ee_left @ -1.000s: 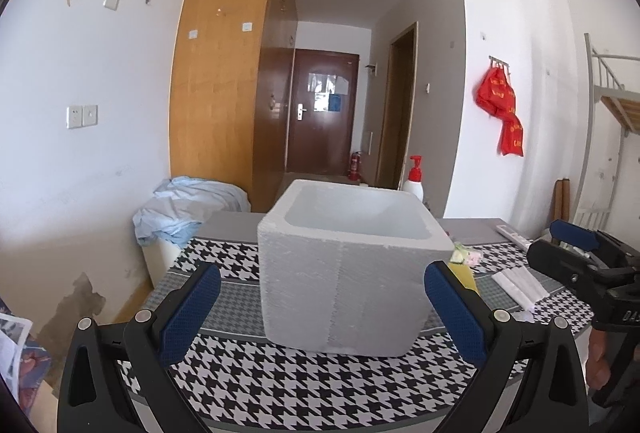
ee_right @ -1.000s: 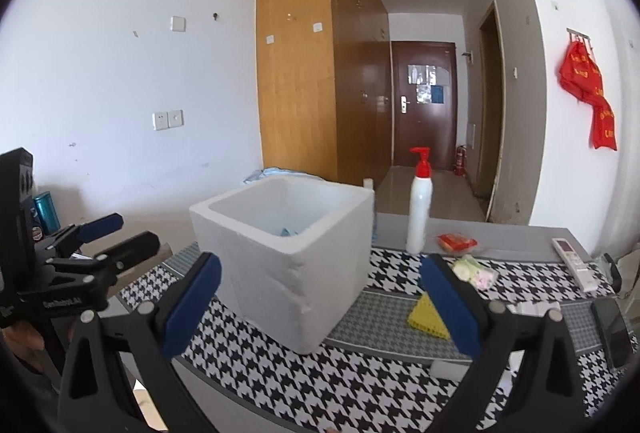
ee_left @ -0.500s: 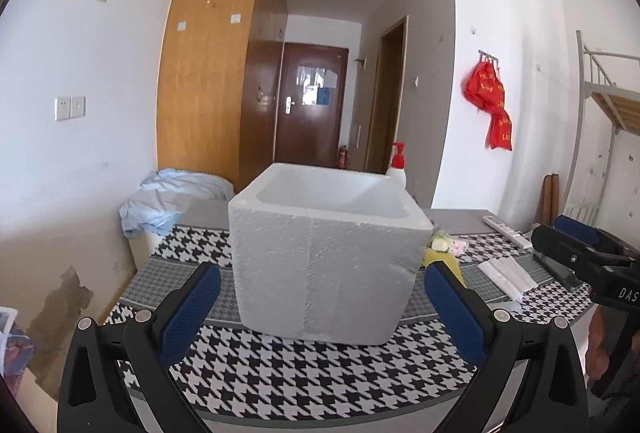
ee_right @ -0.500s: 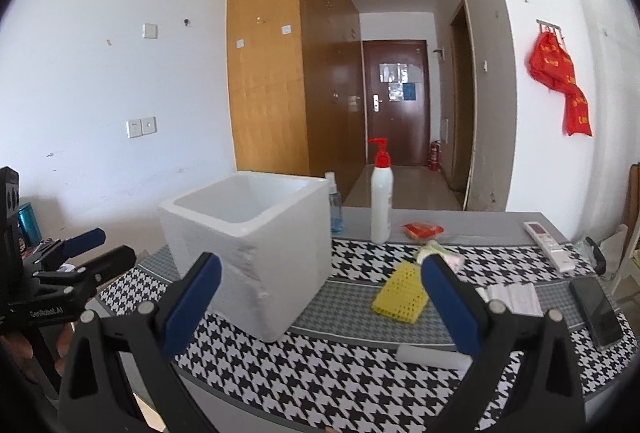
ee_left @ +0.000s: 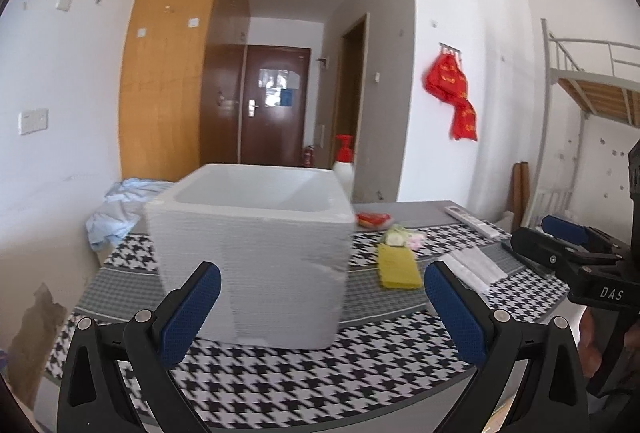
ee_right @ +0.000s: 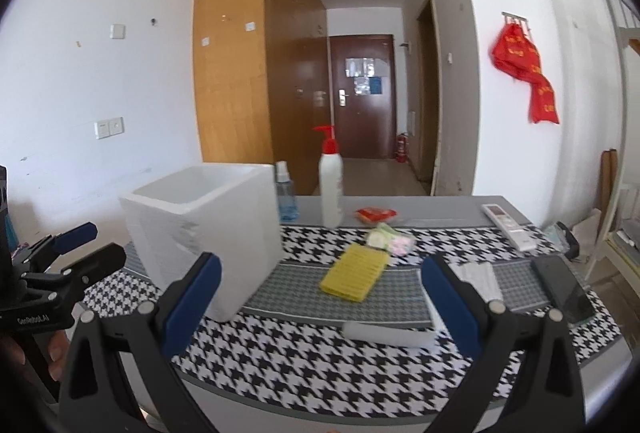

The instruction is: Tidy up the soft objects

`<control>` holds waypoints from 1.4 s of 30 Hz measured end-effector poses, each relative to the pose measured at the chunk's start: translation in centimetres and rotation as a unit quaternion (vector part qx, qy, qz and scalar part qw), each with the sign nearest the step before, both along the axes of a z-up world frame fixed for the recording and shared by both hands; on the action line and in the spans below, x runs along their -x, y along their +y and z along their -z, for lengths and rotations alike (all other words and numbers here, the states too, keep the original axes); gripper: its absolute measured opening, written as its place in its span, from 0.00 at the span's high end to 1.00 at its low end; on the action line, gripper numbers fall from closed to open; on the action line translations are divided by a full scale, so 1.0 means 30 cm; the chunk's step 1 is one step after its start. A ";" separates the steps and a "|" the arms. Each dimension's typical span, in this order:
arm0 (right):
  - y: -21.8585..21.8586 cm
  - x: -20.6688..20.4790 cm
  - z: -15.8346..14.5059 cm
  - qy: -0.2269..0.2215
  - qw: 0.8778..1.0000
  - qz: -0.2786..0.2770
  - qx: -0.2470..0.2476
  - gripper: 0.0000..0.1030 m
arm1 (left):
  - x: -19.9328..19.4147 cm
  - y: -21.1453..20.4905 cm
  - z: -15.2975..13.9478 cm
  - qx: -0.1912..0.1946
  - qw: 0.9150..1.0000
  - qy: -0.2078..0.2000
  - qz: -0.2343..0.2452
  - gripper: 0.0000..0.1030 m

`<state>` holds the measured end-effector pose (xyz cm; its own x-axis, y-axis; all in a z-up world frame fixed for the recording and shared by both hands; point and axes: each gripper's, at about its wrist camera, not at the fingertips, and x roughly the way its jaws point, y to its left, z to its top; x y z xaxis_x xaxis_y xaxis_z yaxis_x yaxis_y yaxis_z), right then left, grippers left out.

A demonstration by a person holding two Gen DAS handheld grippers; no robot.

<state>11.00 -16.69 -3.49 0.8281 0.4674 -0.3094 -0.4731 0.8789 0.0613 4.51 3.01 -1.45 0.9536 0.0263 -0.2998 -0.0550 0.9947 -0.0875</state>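
A white foam box [ee_left: 256, 253] stands open-topped on the houndstooth table [ee_left: 304, 381], also in the right wrist view [ee_right: 208, 229]. A yellow sponge [ee_right: 356, 273] lies right of it, also in the left wrist view [ee_left: 398, 267]. Small pastel soft items [ee_right: 390, 239] and a red packet [ee_right: 376, 213] lie behind the sponge. A white roll [ee_right: 388, 333] lies near the front edge. My left gripper [ee_left: 322, 313] is open and empty before the box. My right gripper [ee_right: 320, 305] is open and empty before the sponge.
A white pump bottle [ee_right: 331, 185] and a blue spray bottle [ee_right: 285, 195] stand behind the box. A remote [ee_right: 508, 225], a phone [ee_right: 564, 287] and white folded tissues [ee_right: 480, 277] lie at the right. Blue cloth [ee_left: 116, 209] is heaped left of the table.
Both grippers have drawn back and swung right. The box now sits further left and further away in both views, and the sponge has come into fuller view. Both stay open.
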 end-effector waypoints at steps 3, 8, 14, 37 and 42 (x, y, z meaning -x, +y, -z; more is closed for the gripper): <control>-0.040 -0.004 0.006 0.004 1.000 0.017 0.000 0.02 | -0.019 -0.036 0.001 -0.003 1.000 0.004 0.018 0.01; -0.086 -0.010 0.012 0.006 0.999 0.035 -0.001 0.02 | -0.048 -0.089 0.004 -0.006 0.999 0.009 0.042 0.01; -0.138 -0.022 0.024 0.011 0.999 0.051 -0.003 0.02 | -0.082 -0.137 0.008 -0.011 0.998 0.017 0.060 0.01; -0.246 -0.126 0.065 0.033 0.997 0.074 0.001 0.02 | -0.224 -0.245 0.011 -0.021 0.996 0.040 0.083 0.01; -0.259 -0.158 0.062 0.038 0.997 0.069 0.002 0.02 | -0.268 -0.272 0.019 -0.023 0.995 0.049 0.085 0.01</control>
